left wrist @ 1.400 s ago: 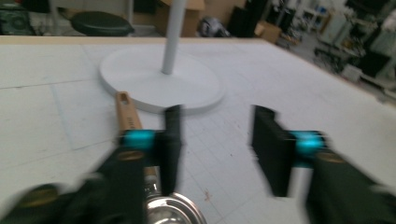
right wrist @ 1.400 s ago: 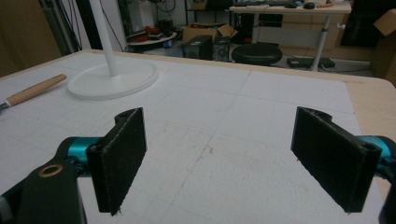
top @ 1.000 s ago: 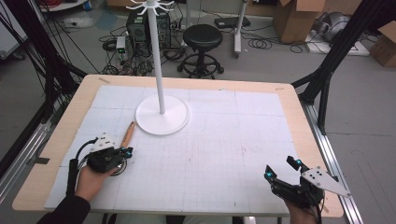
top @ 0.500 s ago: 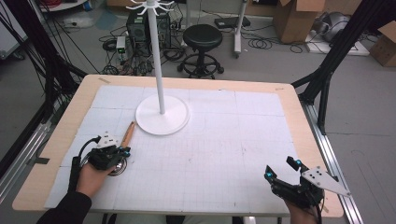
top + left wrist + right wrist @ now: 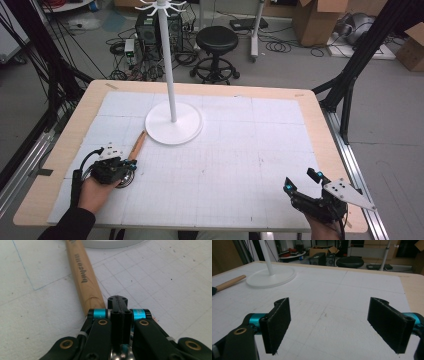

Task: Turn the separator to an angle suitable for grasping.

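You are holding the left hand-held gripper at the lower left of the high view, low over the white gridded tabletop. In the left gripper view its two black jaws are standing together, pressed shut. Something shiny and metallic is showing beneath its body at the bottom edge; whether the jaws are clamping it cannot be told.

The light-brown wooden cylindrical handle is lying flat on the tabletop, just beside the jaws on their left in the left gripper view. Its long axis is running from the jaw tips up towards the upper left of that frame. Its far end is reaching the rim of the white round stand base. In the high view the handle is slanting from the gripper up and right towards that base.

Your right hand-held gripper is sitting at the lower right of the high view, jaws wide apart and empty, well apart from the handle. Judgement: your left hand is much the nearer to the handle.
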A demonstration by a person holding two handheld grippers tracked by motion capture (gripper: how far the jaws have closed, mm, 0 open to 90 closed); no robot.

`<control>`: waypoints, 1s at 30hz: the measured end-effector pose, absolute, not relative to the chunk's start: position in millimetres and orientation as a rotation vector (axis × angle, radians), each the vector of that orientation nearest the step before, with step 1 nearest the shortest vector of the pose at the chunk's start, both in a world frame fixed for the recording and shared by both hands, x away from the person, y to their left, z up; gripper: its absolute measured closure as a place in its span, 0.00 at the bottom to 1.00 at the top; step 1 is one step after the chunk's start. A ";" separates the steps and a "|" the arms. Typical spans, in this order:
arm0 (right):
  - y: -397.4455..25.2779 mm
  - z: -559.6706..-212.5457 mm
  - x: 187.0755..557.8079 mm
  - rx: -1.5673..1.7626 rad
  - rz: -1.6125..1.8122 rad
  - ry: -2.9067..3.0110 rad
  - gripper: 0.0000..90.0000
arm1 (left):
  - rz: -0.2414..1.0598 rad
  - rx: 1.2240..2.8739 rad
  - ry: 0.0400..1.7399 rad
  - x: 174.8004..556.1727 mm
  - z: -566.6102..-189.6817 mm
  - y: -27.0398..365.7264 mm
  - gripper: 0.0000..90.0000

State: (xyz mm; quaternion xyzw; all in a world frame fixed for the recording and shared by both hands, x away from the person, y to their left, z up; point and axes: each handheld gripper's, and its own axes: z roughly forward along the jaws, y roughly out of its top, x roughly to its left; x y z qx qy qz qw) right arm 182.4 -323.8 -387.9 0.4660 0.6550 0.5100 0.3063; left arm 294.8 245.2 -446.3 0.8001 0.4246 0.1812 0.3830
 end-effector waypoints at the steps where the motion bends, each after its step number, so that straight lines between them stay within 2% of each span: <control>1: -323.8 -387.9 182.3 1.234 1.349 1.734 0.20 | 0.462 2.040 1.095 294.4 -445.8 245.9 1.00; 12: -324.0 -388.1 182.5 1.231 1.348 1.736 0.20 | 0.464 2.030 1.098 293.1 -445.0 247.4 0.99; 15: -324.4 -387.8 181.9 1.233 1.352 1.737 0.20 | 0.448 1.954 1.098 289.9 -438.0 253.1 0.96; 16: -324.5 -387.8 181.8 1.233 1.353 1.737 0.20 | 0.454 1.882 1.088 286.1 -430.3 259.2 0.93; 18: -324.8 -387.8 182.0 1.228 1.353 1.738 0.20 | 0.464 1.847 1.089 284.2 -426.5 263.0 0.81; 19: -324.7 -387.8 182.0 1.230 1.355 1.737 0.20 | 0.508 1.765 1.101 280.9 -420.0 270.6 0.74; 23: -324.6 -387.2 181.6 1.235 1.359 1.727 0.20 | 0.550 1.664 1.096 277.9 -413.0 282.6 0.48; 24: -324.6 -387.2 181.6 1.235 1.359 1.727 0.20 | 0.562 1.622 1.099 277.3 -411.7 285.6 0.48; 25: -325.0 -387.1 181.7 1.230 1.356 1.724 0.20 | 0.579 1.576 1.088 276.1 -409.3 291.1 0.36; 27: -325.1 -387.1 181.9 1.221 1.354 1.724 0.19 | 0.598 1.559 1.093 275.3 -407.4 293.7 0.23; 28: -325.2 -386.9 181.8 1.210 1.346 1.725 0.17 | 0.598 1.559 1.093 275.3 -407.4 293.7 0.18; 30: -325.2 -385.7 181.1 1.194 1.325 1.717 0.17 | 0.614 1.566 1.075 274.2 -406.0 294.8 0.18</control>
